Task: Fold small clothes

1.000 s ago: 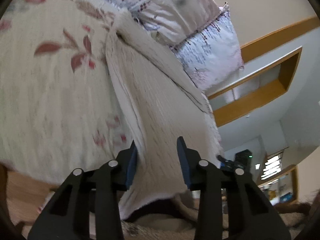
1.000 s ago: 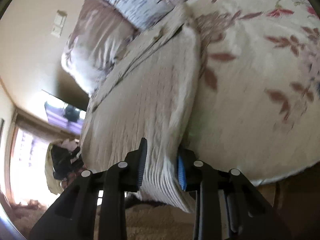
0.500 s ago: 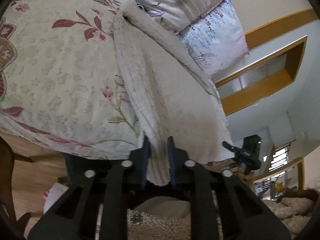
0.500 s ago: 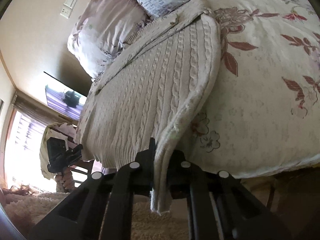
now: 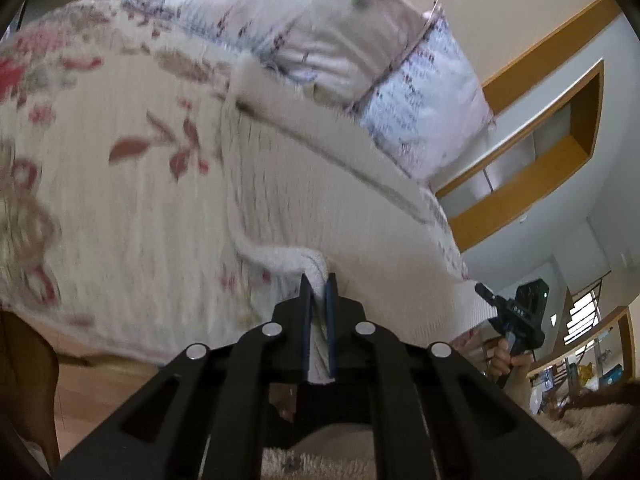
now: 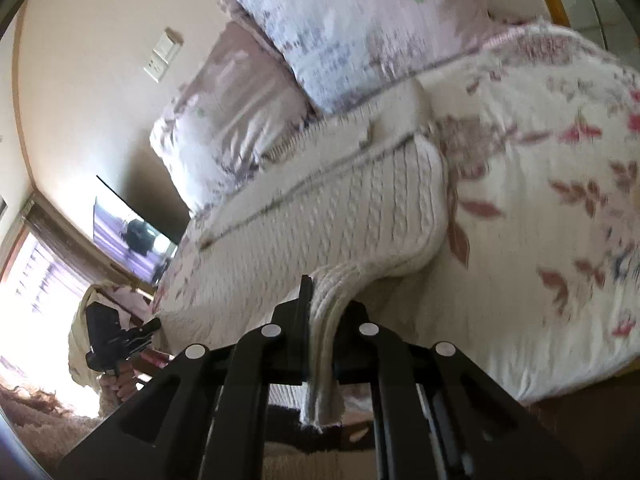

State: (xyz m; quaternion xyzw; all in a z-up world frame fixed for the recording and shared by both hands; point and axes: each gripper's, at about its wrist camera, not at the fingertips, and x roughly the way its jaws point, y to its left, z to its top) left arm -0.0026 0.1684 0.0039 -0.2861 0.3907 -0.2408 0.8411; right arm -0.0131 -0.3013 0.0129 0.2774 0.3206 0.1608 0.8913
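A cream cable-knit sweater (image 5: 320, 208) lies spread on the floral bedspread (image 5: 100, 200), its far end towards the pillows. My left gripper (image 5: 319, 284) is shut on the sweater's near hem corner, which bunches up between the jaws. In the right wrist view the sweater (image 6: 320, 220) shows its knit ribs. My right gripper (image 6: 320, 292) is shut on the other near hem corner, and the hem hangs down behind the jaws. Each gripper appears in the other's view, the right one (image 5: 516, 320) and the left one (image 6: 116, 340).
Floral pillows (image 5: 360, 60) lie at the head of the bed, also in the right wrist view (image 6: 320, 40). Wooden shelves (image 5: 540, 152) are on the wall to the right. A window (image 6: 36, 280) and a wall screen (image 6: 128, 240) are at left. Shaggy carpet (image 5: 580, 432) lies below.
Both grippers, which closed on the sweater's hem corners a second ago, have lifted and carried the hem forward over the bed, so the near part of the sweater now bunches up.
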